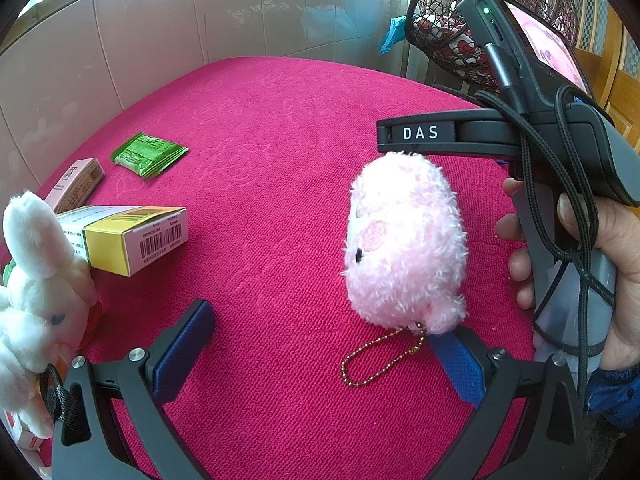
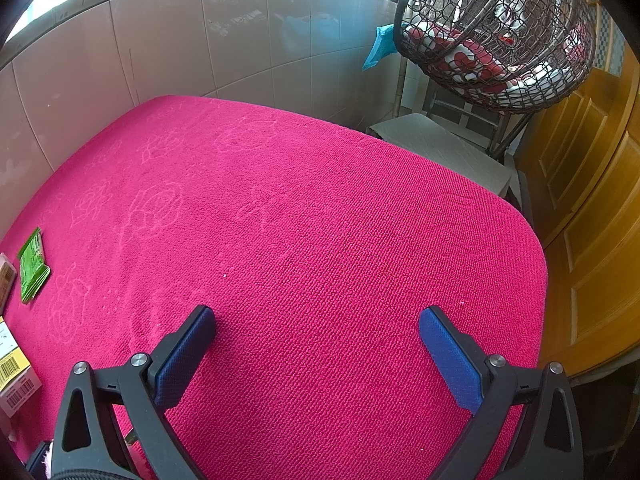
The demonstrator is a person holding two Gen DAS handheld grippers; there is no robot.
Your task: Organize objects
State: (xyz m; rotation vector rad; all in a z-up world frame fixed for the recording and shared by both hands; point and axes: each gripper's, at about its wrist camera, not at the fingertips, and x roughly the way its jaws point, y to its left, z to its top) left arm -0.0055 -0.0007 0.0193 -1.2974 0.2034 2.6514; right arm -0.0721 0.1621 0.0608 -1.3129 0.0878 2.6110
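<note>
Magenta textured cloth point(image 2: 320, 240) covers table; beige tiled wall point(image 2: 180, 40) behind; wicker hanging chair point(image 2: 492, 36) right; wooden door point(image 2: 596, 208); daylight through window.

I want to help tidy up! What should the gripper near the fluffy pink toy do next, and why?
Probably ease the open left gripper forward around the pink plush toy and close gently. The toy sits on the red cloth just ahead of the right finger pad, its gold chain lying between the fingers, and both grippers are empty.

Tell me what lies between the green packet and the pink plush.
Nothing: in the left wrist view only bare red cloth runs from the green packet to the pink plush.
</note>
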